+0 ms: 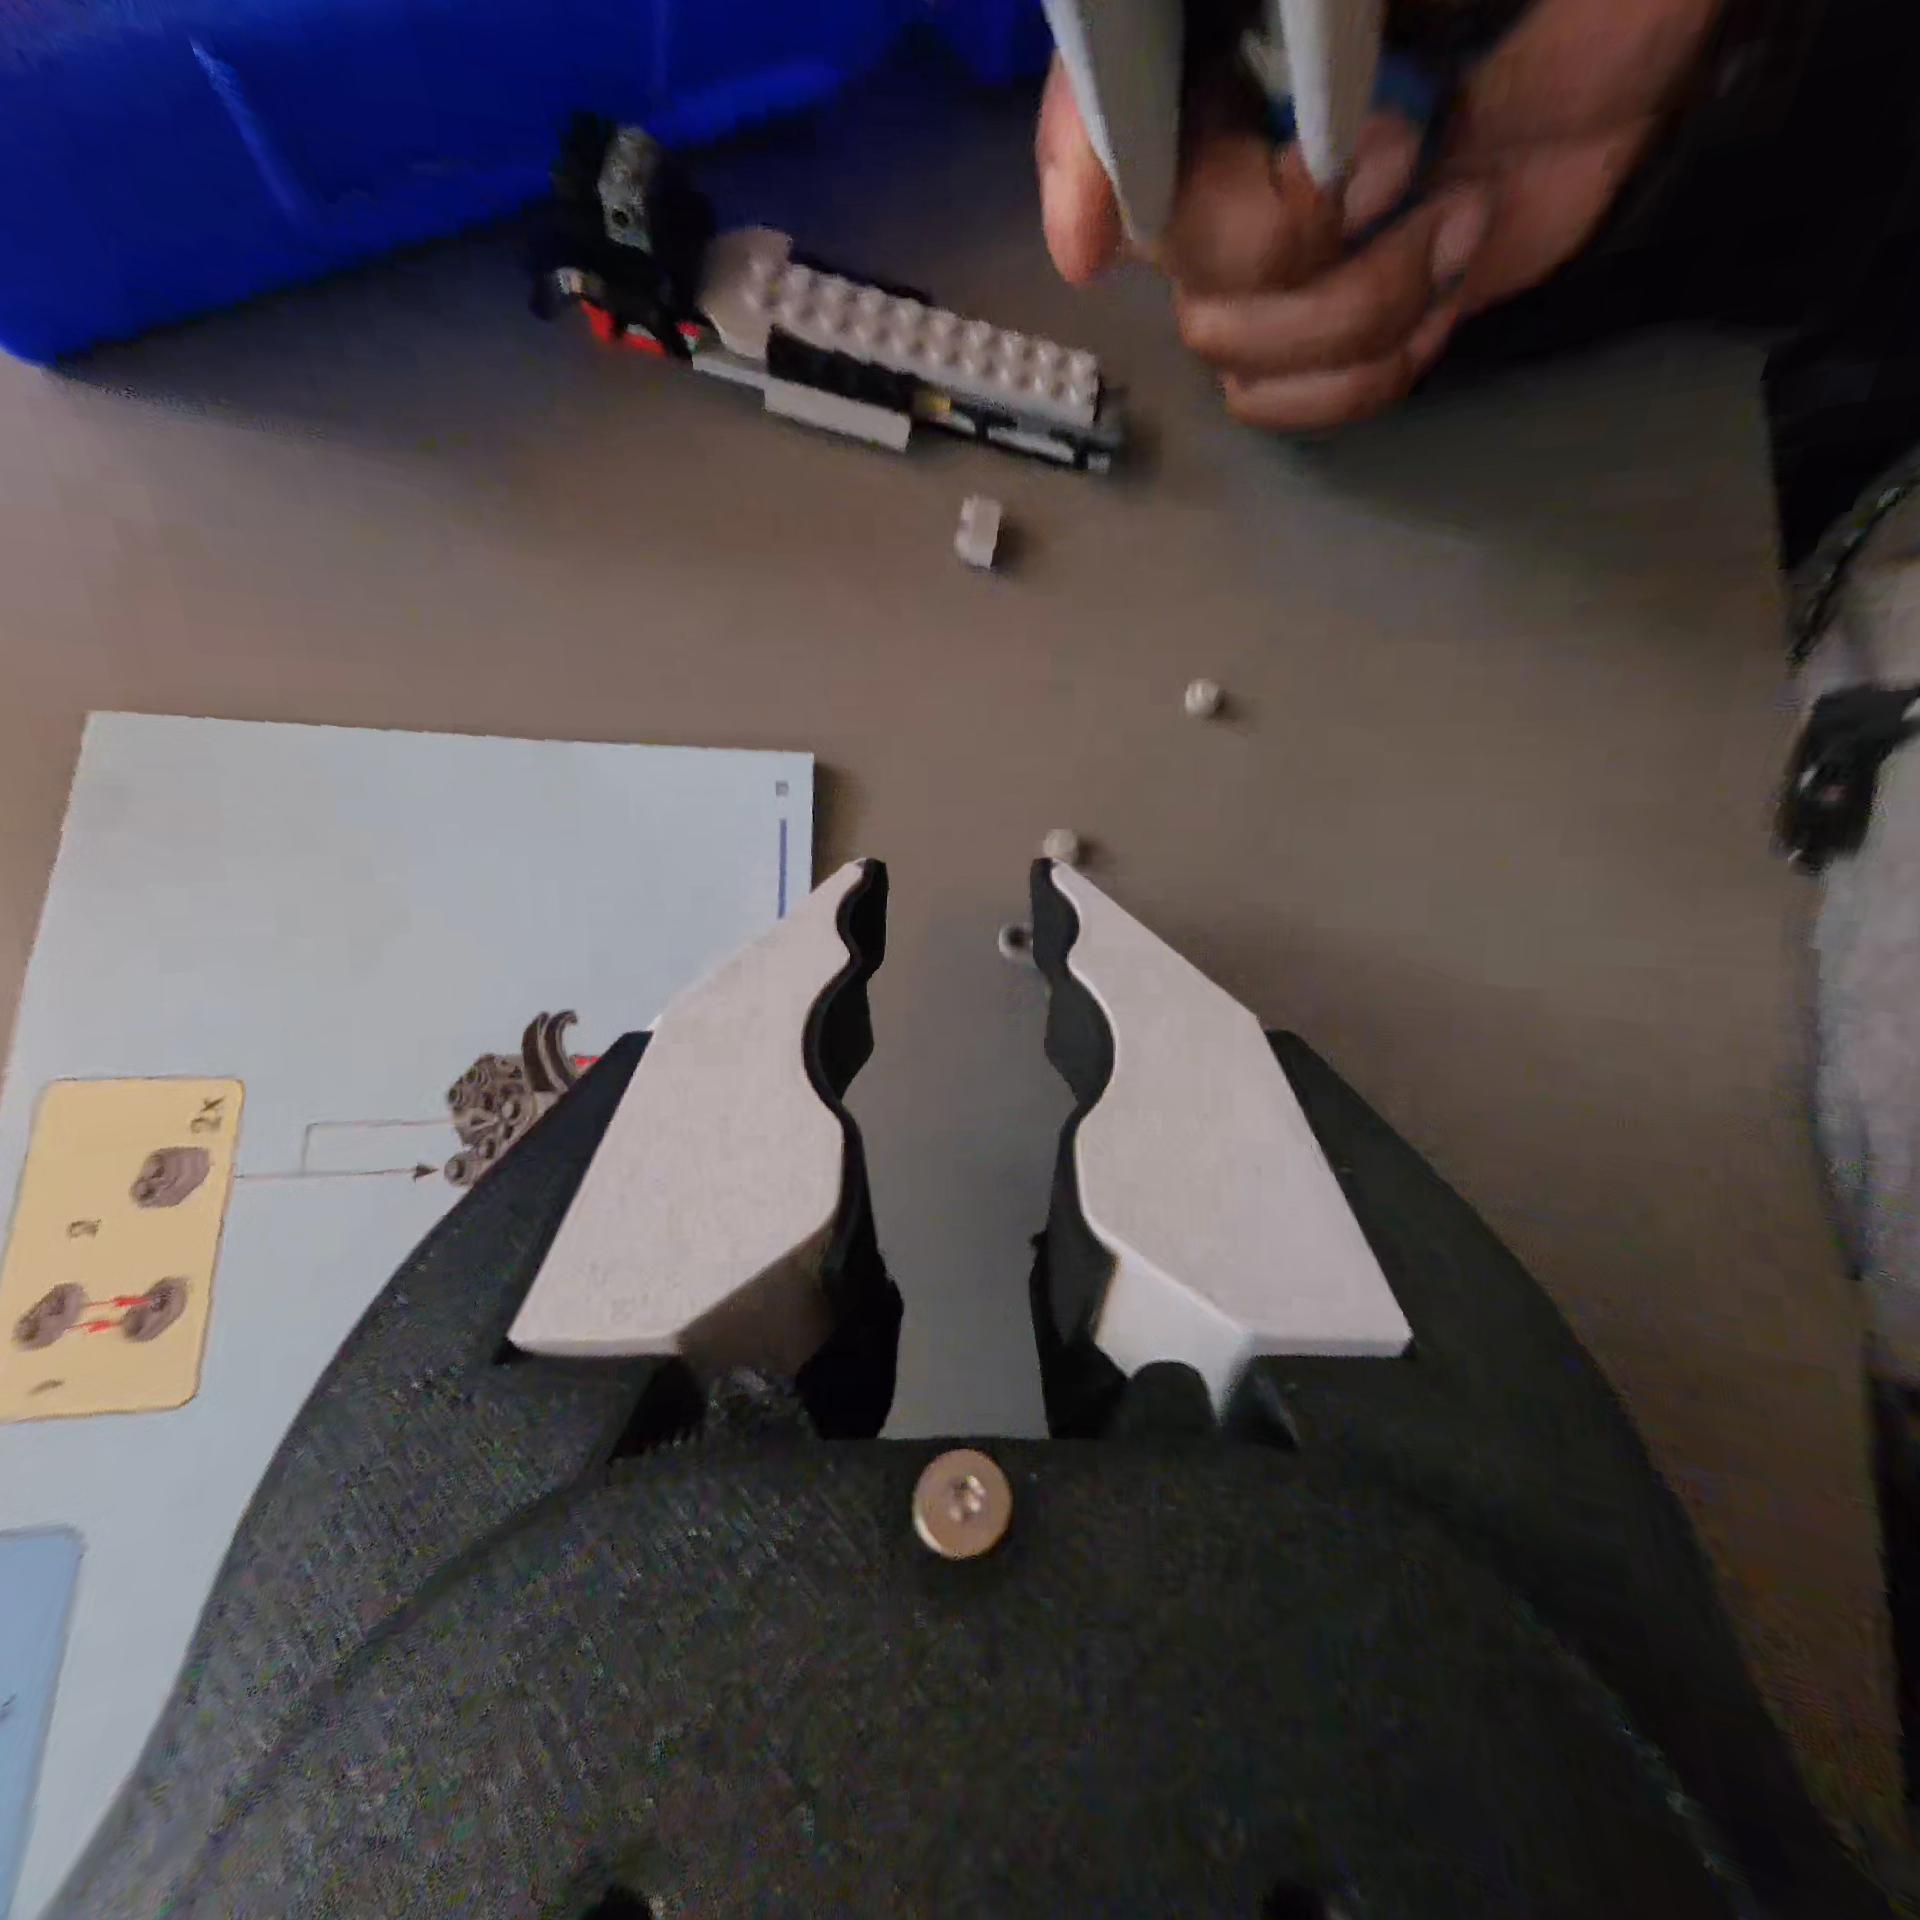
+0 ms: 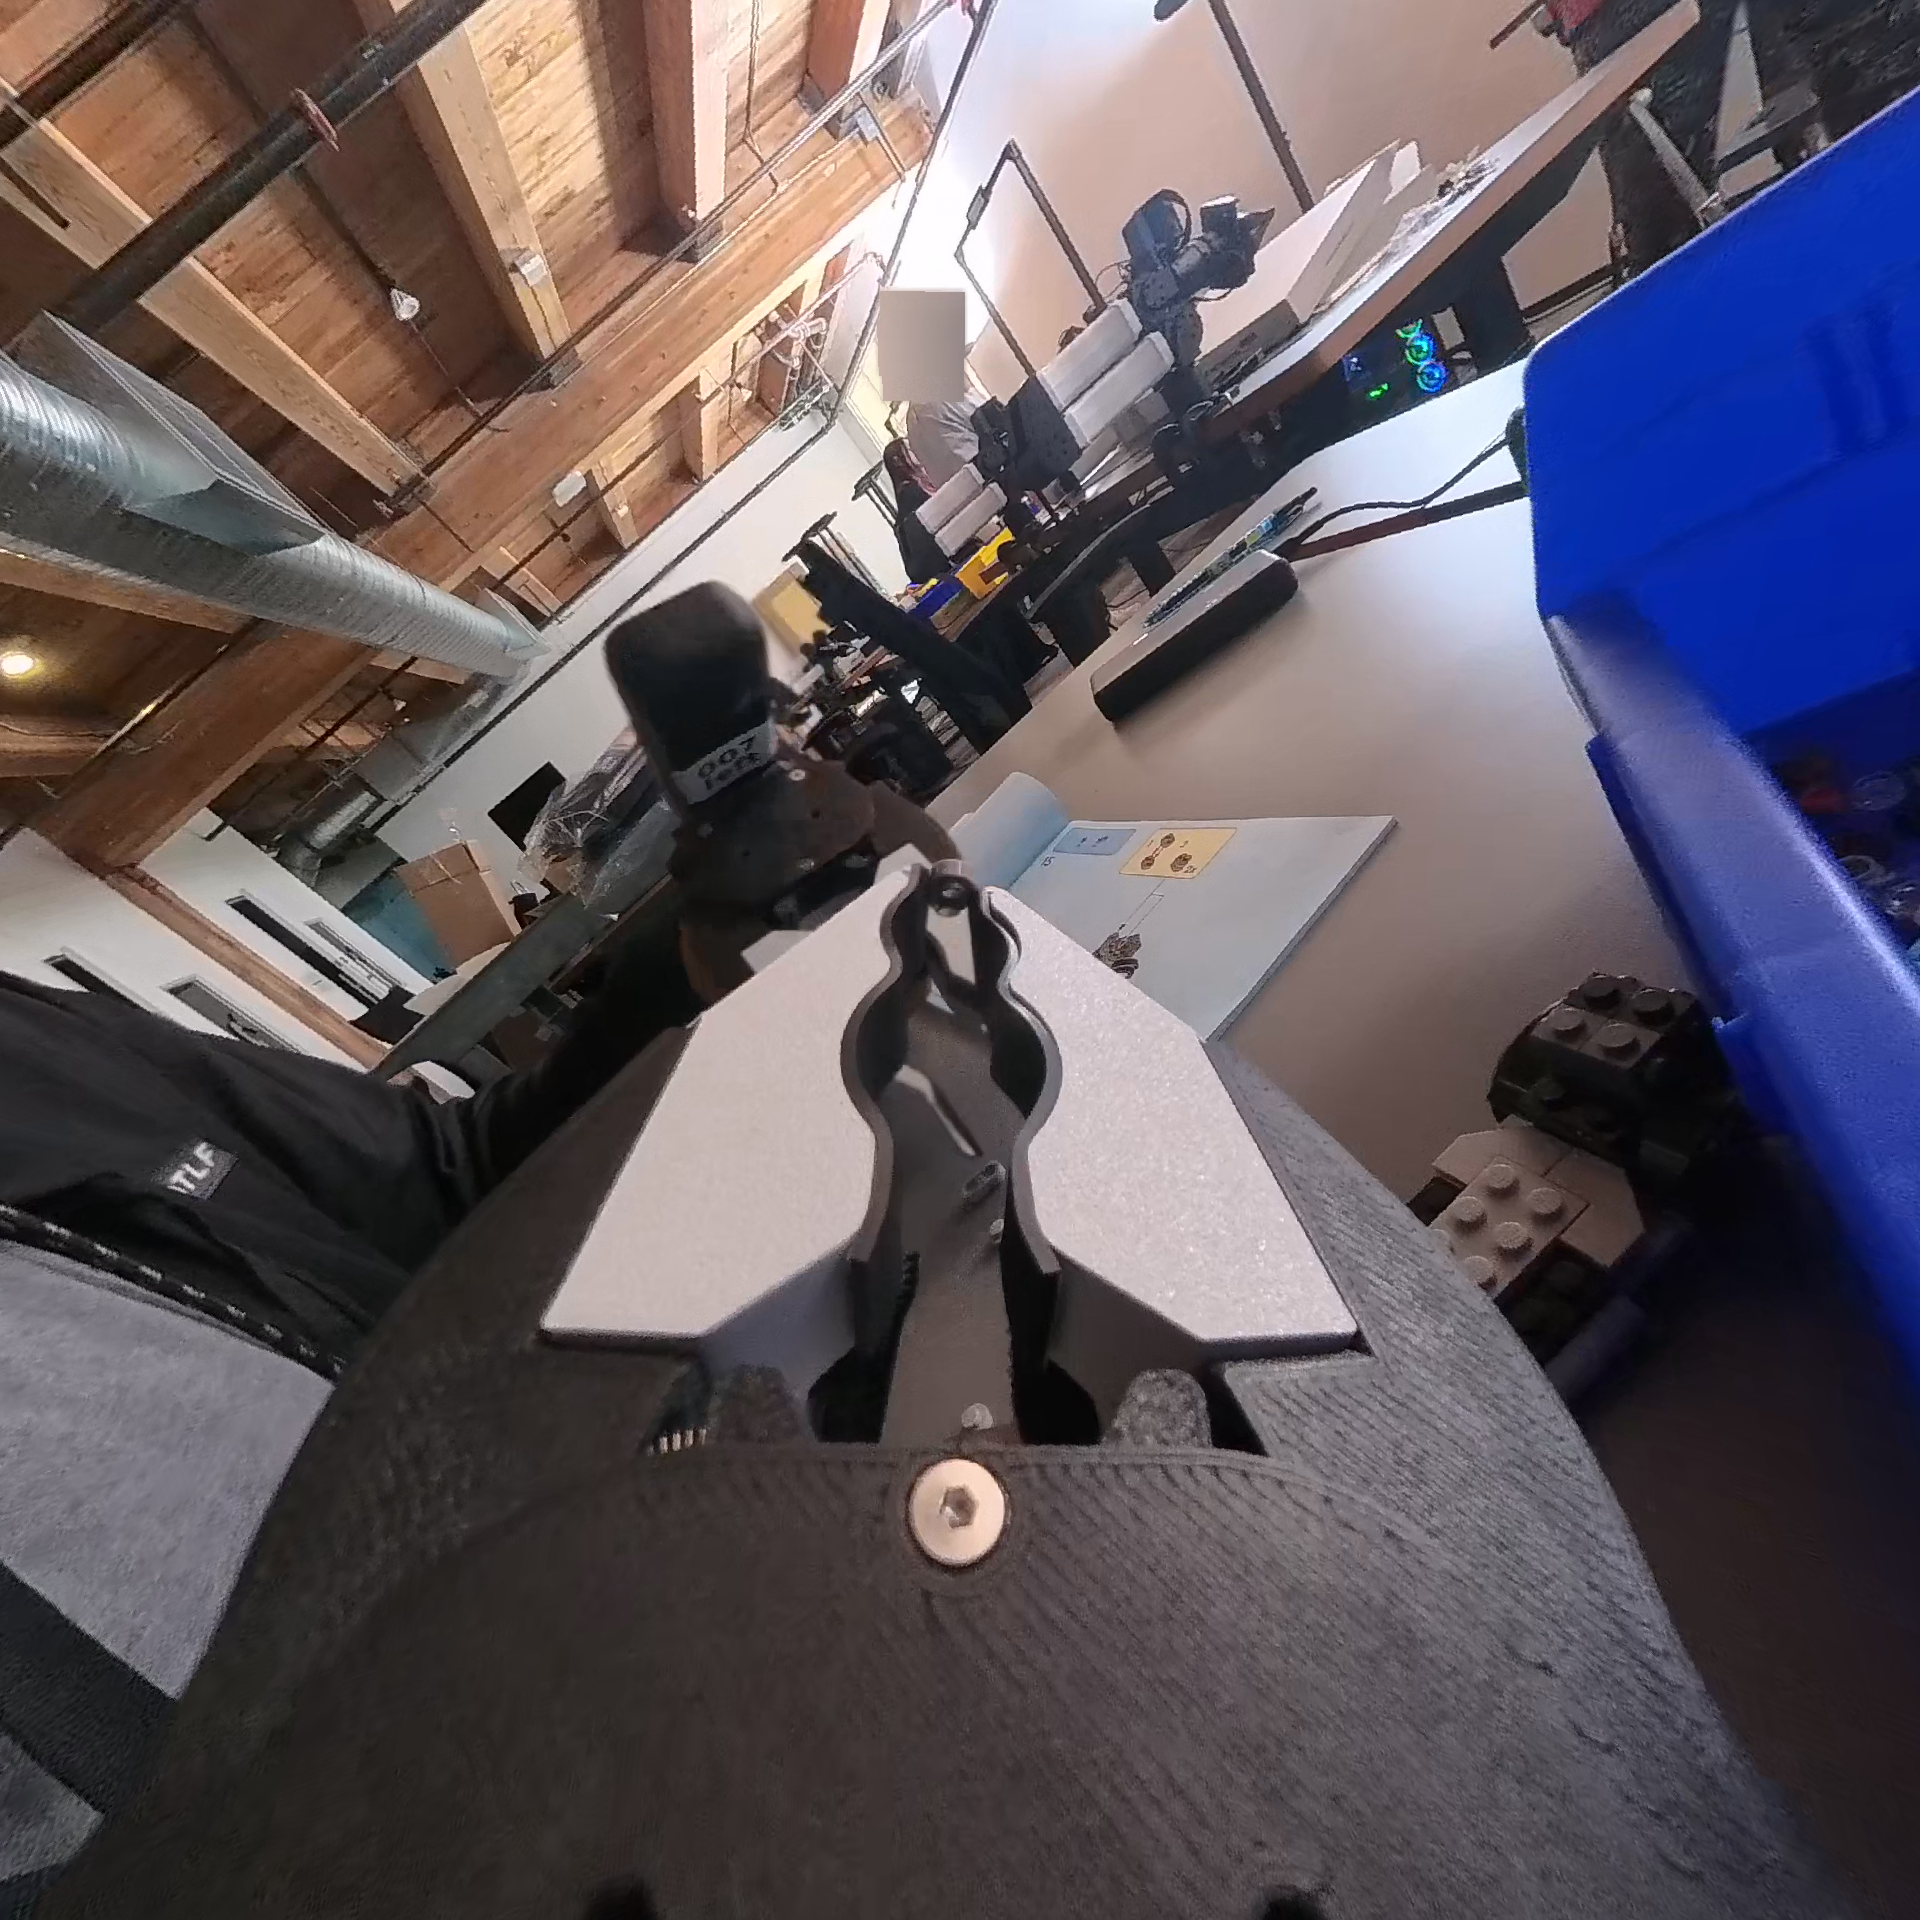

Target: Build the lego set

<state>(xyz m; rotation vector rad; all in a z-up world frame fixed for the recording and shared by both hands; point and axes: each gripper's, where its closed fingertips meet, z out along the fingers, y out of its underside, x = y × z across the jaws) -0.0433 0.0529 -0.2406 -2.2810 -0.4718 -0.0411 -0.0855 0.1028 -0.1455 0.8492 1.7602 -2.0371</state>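
Observation:
My left gripper (image 1: 958,873) is open and empty, low over the grey table. Loose pieces lie near its tips: a dark grey ring piece (image 1: 1013,940), two round grey studs (image 1: 1060,844) (image 1: 1202,698), and farther off a small grey brick (image 1: 979,532). The partly built lego model (image 1: 831,343), grey plate on black and red parts, lies beyond; it also shows in the right wrist view (image 2: 1558,1143). My right gripper (image 2: 948,891) is raised and tilted, shut on a small black ring-like piece (image 2: 951,889). It shows blurred in the left wrist view (image 1: 1236,135), held by a hand.
A blue parts bin (image 1: 312,156) stands behind the model, also at the right of the right wrist view (image 2: 1714,520). The open instruction booklet (image 1: 416,935) lies left of my left gripper. A person's sleeve and lap (image 1: 1860,831) border the table's right edge. One gripper's finger ends stand about 11 centimetres off the other's. The left tips stand about 9 centimetres off the small grey brick (image 1: 979,532).

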